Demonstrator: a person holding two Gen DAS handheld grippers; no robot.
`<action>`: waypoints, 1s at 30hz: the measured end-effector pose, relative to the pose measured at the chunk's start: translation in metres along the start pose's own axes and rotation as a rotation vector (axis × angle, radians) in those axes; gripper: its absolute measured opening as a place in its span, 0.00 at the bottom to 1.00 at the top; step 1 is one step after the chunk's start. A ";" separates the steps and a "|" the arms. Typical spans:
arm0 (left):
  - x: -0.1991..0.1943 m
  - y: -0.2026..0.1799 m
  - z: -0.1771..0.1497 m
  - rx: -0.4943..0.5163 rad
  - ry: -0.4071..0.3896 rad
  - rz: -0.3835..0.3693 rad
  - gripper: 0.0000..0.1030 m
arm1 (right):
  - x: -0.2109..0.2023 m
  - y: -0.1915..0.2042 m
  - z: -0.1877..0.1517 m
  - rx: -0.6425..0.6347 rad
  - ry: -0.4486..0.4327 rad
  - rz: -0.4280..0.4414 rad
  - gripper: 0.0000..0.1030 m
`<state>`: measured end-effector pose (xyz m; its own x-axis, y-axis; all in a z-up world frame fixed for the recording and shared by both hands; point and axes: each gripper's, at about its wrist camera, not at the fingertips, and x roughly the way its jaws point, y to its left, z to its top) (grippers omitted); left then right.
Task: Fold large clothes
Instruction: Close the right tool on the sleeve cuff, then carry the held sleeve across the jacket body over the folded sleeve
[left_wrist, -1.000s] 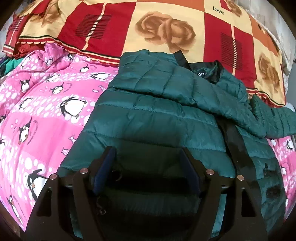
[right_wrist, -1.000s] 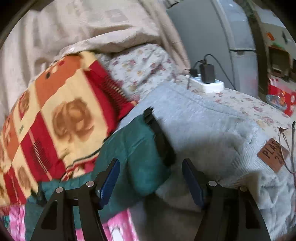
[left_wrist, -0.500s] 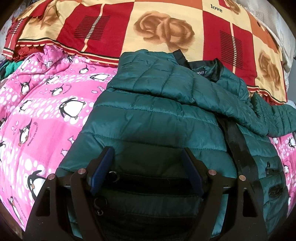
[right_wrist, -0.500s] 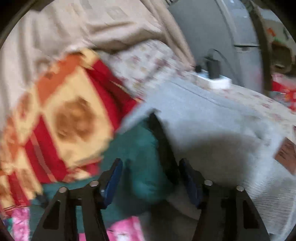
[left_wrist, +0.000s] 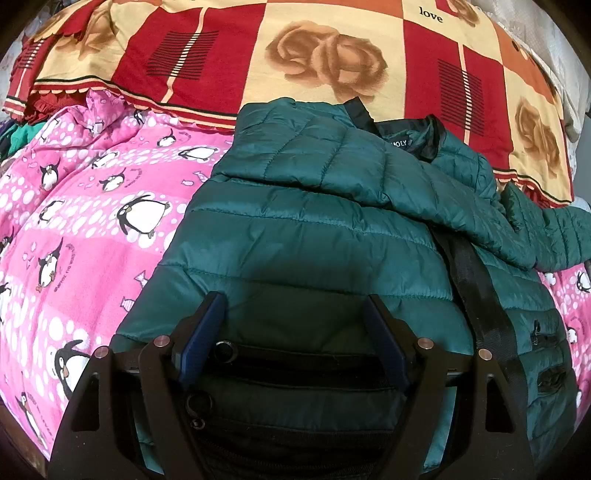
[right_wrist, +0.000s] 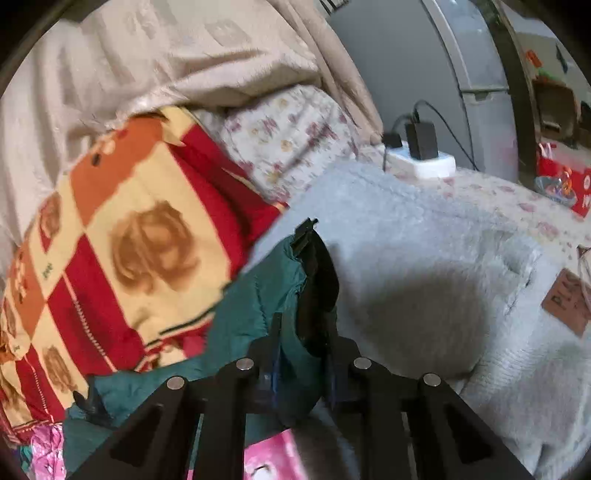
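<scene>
My right gripper, wide apart a second ago with the sleeve lying loose between its jaws, is now closing on the sleeve's dark cuff; the green fabric bunches up between the pads.

A: The left wrist camera looks steeply down, close over the green jacket on the pink penguin blanket.

B: The right wrist camera sits lower, facing across the bed toward a grey blanket.

A: Both views share the jacket and the red rose blanket.
</scene>
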<state>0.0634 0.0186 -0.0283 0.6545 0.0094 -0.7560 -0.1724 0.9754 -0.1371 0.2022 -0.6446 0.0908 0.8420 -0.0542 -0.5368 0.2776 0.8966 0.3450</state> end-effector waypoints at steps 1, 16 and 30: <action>0.000 0.000 0.000 0.001 -0.001 0.001 0.76 | -0.006 0.008 0.000 -0.035 -0.010 0.004 0.16; -0.023 0.021 -0.002 -0.065 -0.061 0.098 0.76 | -0.070 0.146 -0.025 -0.159 -0.023 0.205 0.14; 0.001 0.040 -0.007 -0.092 0.042 0.221 0.80 | -0.023 0.415 -0.145 -0.443 0.204 0.473 0.04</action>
<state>0.0519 0.0565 -0.0392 0.5623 0.2094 -0.8000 -0.3756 0.9265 -0.0215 0.2303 -0.2077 0.1345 0.7098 0.4335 -0.5552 -0.3515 0.9010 0.2541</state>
